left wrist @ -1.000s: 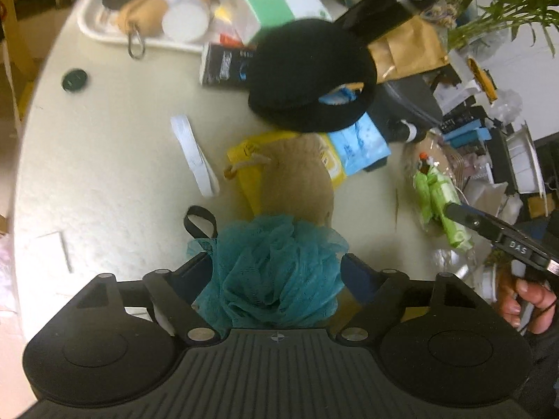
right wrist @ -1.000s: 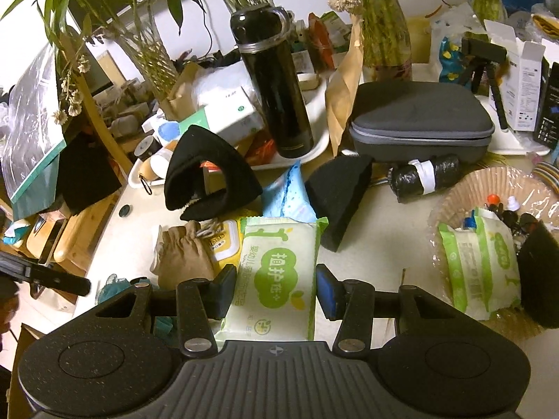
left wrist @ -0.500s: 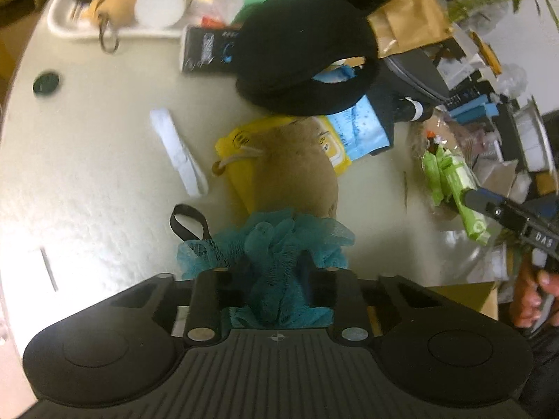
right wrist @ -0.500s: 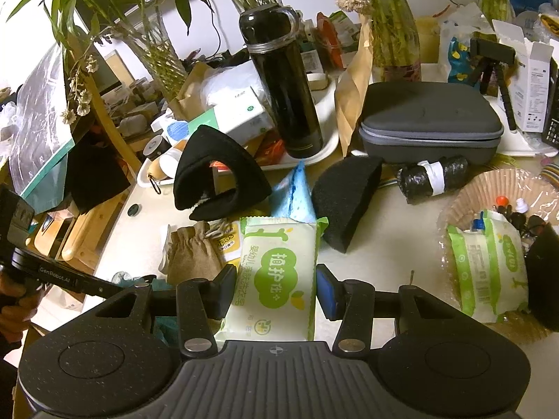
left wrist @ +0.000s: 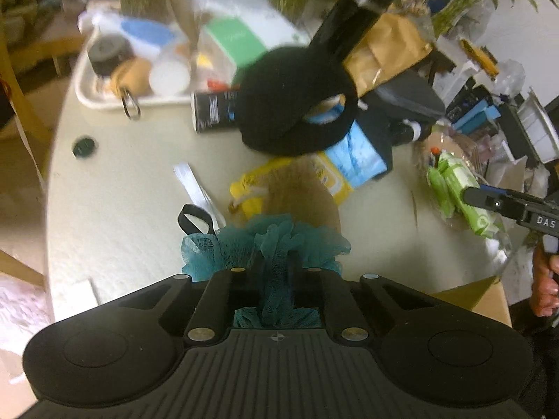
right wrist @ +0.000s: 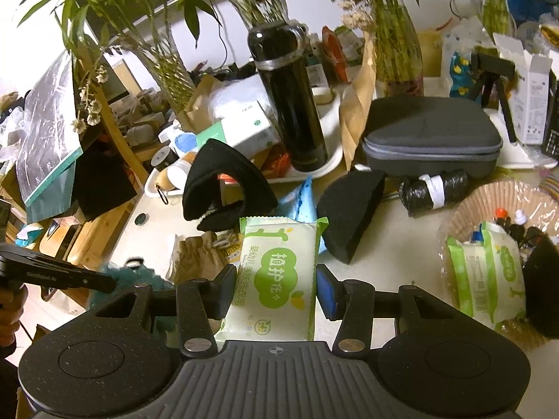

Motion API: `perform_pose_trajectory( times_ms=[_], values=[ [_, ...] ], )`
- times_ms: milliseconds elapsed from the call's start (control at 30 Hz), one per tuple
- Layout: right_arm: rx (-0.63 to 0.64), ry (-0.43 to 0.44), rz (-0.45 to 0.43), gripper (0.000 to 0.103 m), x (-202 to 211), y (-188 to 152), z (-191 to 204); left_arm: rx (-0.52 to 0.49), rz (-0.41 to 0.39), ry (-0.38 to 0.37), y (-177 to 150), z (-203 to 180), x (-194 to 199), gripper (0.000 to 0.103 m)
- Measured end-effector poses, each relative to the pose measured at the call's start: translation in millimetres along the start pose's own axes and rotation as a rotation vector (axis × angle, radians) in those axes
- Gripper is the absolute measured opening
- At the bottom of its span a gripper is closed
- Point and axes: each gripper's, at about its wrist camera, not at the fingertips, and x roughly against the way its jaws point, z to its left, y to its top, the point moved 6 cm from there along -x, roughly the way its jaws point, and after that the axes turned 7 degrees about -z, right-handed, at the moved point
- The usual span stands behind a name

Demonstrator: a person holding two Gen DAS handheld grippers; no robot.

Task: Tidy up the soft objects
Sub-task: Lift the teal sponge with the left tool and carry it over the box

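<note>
just past my fingers lies the cluttered pale table [left wrist: 115, 209], the black cushion [left wrist: 290, 104] furthest off. my right gripper [right wrist: 276, 289] grips the green wipes pack [right wrist: 276, 272] between its half-spread jaws. my left gripper [left wrist: 276, 262] has just been closing and now pinches the teal mesh pouf [left wrist: 265, 244], the tan pouch [left wrist: 304, 192] right ahead.

Left gripper [left wrist: 276, 262] pinching teal mesh puff [left wrist: 269, 241] (jaws just closing).
</note>
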Motion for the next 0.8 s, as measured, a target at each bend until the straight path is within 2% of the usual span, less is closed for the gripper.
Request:
perform_pose_trajectory(
  times_ms=[333,633,800],
  values=[
    [0.102,0.02,-0.05,0.051,43.0,13.4,33.2,-0.1,-0.245,0.118,18.8,-22.9,64.7,0.01],
    [0.175,0.061,-0.117,0.051,99.4,23.5,69.9,-0.141,-0.373,0.113,26.9,-54.8,127.4,0.01],
    [0.207,0.089,-0.142,0.051,129.0,19.0,87.0,-0.165,-0.429,0.054,16.0,-76.8,161.9,0.01]
  ],
)
